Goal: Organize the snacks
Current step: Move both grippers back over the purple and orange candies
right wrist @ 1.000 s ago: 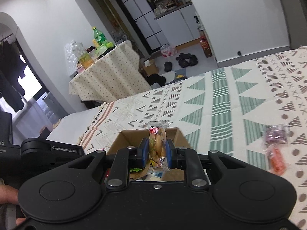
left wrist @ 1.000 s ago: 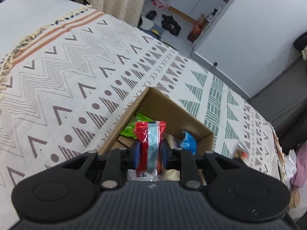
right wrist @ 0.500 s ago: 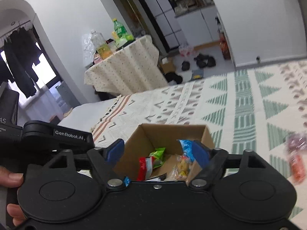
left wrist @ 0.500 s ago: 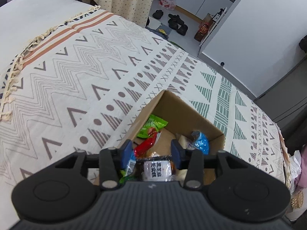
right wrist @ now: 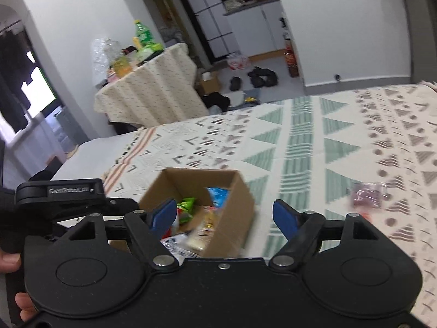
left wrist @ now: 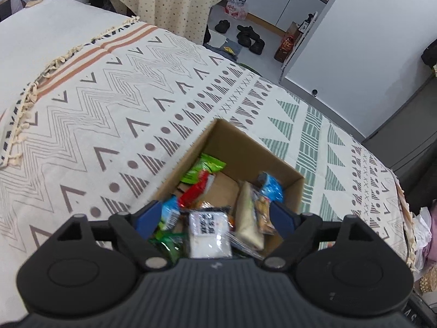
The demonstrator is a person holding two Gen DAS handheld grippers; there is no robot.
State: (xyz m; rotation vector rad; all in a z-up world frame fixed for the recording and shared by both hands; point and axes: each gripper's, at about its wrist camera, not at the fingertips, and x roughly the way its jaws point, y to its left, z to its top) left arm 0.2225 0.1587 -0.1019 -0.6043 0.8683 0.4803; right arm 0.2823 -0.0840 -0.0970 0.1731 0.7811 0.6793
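Left hand-held gripper: blue pads wide apart and opening further, gripping nothing, poised above the open cardboard box. Below the gap, loose in the box: a white packet with black print, a pale wrapped sandwich with its long axis running toward the far wall of the box, a red packet lying on a diagonal, a green packet near the far left wall, a blue packet against the right wall.

Right hand-held gripper: jaws spread wide, empty, straddling the near right corner of the same box. Left pad over the box interior, right pad out over the bedspread.

Box on a patterned bedspread, one corner pointing away in the left wrist view, rim open on all four sides. Plenty of bare bedspread around it; fringed edge well off to the left. A purple packet, blurred, lying on the bedspread well apart from the box on the right. Fingers of a person at the left edge of the right wrist view.
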